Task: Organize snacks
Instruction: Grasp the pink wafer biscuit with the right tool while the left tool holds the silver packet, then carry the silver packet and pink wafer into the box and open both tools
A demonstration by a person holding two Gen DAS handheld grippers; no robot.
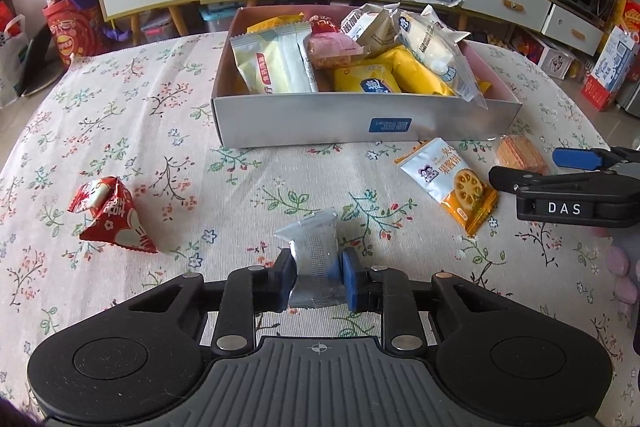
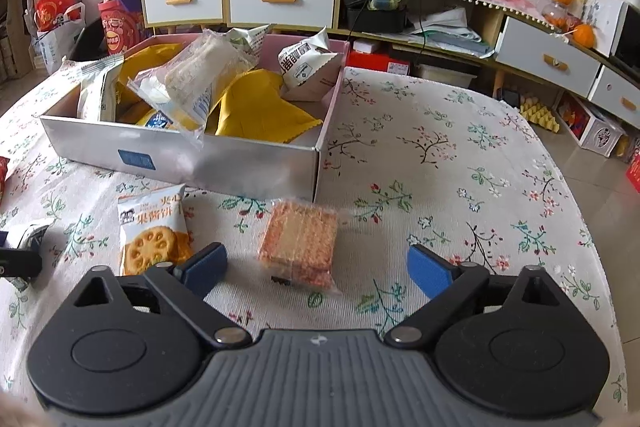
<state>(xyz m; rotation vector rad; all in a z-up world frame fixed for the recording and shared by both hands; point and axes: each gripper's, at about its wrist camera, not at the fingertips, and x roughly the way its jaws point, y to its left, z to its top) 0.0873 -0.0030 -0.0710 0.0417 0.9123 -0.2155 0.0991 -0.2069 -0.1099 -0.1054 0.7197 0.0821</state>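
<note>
Our left gripper (image 1: 317, 277) pinches the clear silvery snack pouch (image 1: 312, 247); the grey cardboard box (image 1: 360, 123) lies straight ahead. Our right gripper (image 2: 318, 267) gapes around the pink wafer pack (image 2: 298, 243).

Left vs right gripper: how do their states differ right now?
The left gripper is shut on a clear packet; the right gripper is open, its pads off the wafer pack lying between them. Both point down at the floral tablecloth.

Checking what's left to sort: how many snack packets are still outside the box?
4. Red pyramid packet at table left; clear packet clamped in the left gripper; biscuit packet and wafer pack in front of the box. Others could sit out of view.
</note>
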